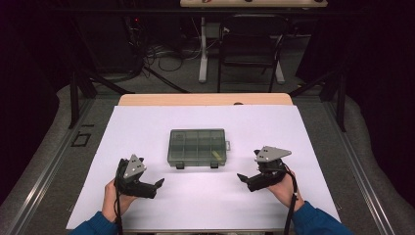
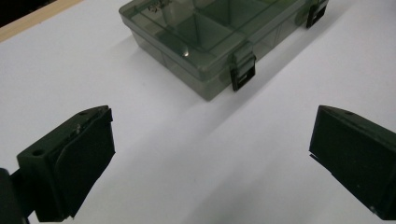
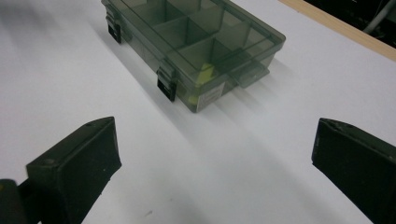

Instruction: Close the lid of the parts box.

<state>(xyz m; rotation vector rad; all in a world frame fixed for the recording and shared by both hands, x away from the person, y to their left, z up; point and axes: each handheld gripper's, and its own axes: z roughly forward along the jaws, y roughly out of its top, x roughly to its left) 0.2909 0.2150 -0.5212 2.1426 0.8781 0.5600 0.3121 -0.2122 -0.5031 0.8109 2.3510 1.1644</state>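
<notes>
Smoky plastic organizer box (image 1: pixel 197 146) lies shut between the spread, empty left gripper (image 1: pixel 157 184) and right gripper (image 1: pixel 242 177).

Two hands in blue sleeves came in from the near edge, each holding tongs. The left tongs (image 1: pixel 157 184) lay low at the left, tips angled inward toward the right; the right tongs (image 1: pixel 241 177) mirrored them at the right, tips pointing left. Both pairs of jaws stood wide apart with nothing between them, the two well apart.
</notes>
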